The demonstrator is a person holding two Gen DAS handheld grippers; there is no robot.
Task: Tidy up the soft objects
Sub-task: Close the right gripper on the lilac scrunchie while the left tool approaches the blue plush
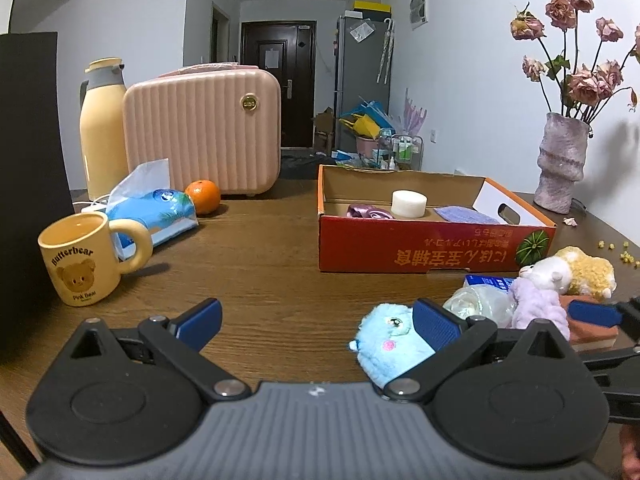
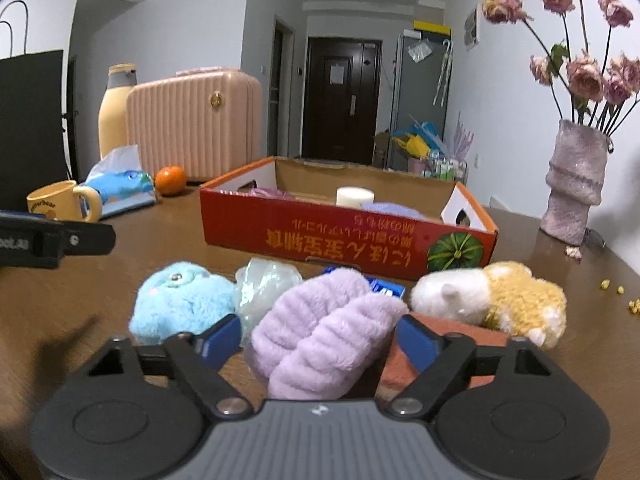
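On the brown table a blue plush [image 1: 384, 340] lies between the fingers of my open left gripper [image 1: 316, 312], right beside the right pad. A purple plush [image 2: 320, 336] fills the gap of my right gripper [image 2: 320, 324]; the pads flank it closely and it does not look squeezed. A white-and-yellow plush [image 2: 500, 300] rests on a rust-coloured cloth [image 2: 436, 328] at the right. Behind them stands a red cardboard box [image 2: 320, 236] holding a white cylinder [image 2: 354, 196] and purple items.
A crinkled clear plastic piece [image 2: 264, 284] and a blue packet [image 2: 384, 286] lie among the plush toys. At the left are a yellow mug [image 1: 84, 260], a tissue pack [image 1: 156, 212], an orange [image 1: 203, 196], a pink case [image 1: 204, 132] and a thermos [image 1: 102, 128]. A vase of dried roses [image 1: 562, 160] stands far right.
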